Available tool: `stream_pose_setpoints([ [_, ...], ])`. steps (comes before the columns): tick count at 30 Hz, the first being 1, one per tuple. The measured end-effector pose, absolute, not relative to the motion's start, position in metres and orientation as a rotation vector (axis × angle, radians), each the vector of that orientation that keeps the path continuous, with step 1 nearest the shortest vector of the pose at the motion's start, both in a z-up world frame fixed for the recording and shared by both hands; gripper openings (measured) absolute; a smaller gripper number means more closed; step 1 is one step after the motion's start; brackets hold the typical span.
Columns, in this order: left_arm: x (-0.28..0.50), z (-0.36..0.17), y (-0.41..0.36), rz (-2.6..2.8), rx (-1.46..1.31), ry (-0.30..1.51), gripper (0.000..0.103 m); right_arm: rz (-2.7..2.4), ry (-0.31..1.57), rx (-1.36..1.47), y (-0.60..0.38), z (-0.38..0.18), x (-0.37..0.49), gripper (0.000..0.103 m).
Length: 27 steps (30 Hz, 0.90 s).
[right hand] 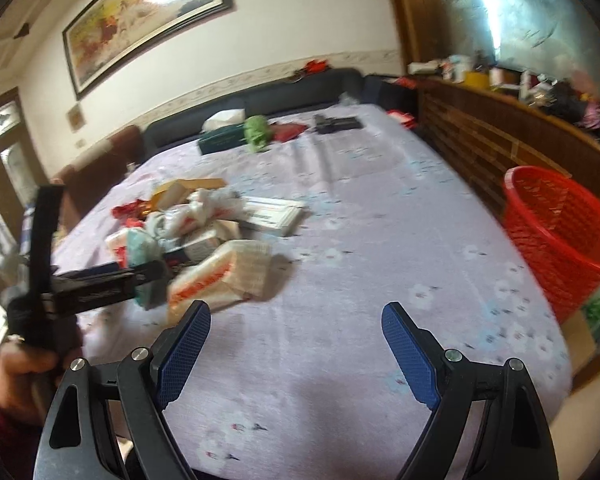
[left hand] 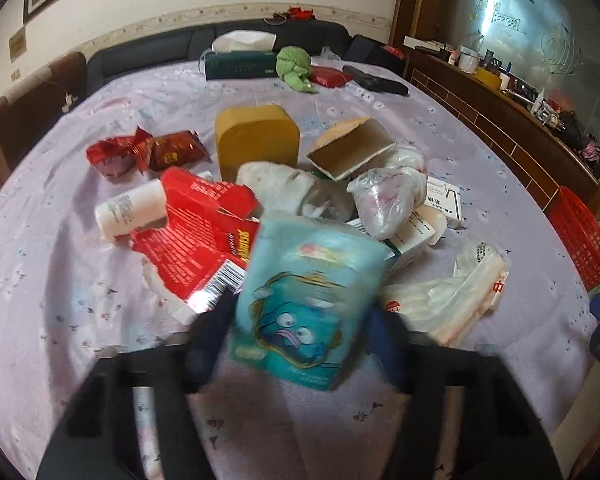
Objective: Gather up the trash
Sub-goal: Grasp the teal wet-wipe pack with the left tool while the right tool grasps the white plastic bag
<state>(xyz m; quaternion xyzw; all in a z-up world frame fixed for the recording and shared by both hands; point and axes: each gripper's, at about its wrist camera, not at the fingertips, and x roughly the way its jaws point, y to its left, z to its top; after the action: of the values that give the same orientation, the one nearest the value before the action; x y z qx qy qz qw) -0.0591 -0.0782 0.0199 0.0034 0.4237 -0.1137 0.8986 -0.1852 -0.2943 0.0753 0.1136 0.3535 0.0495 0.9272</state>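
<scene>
Squarely between the left gripper's fingers: a teal tissue pack with a cartoon fish, clamped and tilted just in front of the trash pile. Just behind the pack, a torn red carton, a white bottle, a yellow box and crumpled plastic bags, all on the lilac flowered worktop. Beside the pack, white wrappers. Well right of the pack, off the worktop's edge, a red basket. Right gripper fingers wide apart, holding nothing.
</scene>
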Motion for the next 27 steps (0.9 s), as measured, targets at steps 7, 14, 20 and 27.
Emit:
stream_pose_setpoints([
  [7, -0.081, 0.036, -0.065, -0.282, -0.034, 0.831, 0.048, 0.310, 0.836, 0.255, -0.278, 0.079, -0.125, 0.068],
  [14, -0.101, 0.046, -0.036, -0.262, -0.082, 0.803, 0.048, 0.366, 0.935, 0.224, -0.258, 0.058, -0.050, 0.045],
  [20, -0.105, 0.042, -0.016, -0.228, -0.100, 0.805, 0.048, 0.418, 1.021, 0.216, -0.252, 0.050, -0.061, 0.040],
  [27, -0.107, 0.042, -0.008, -0.220, -0.107, 0.790, 0.048, 0.586, 1.075, 0.120, -0.230, 0.063, -0.130, 0.044],
])
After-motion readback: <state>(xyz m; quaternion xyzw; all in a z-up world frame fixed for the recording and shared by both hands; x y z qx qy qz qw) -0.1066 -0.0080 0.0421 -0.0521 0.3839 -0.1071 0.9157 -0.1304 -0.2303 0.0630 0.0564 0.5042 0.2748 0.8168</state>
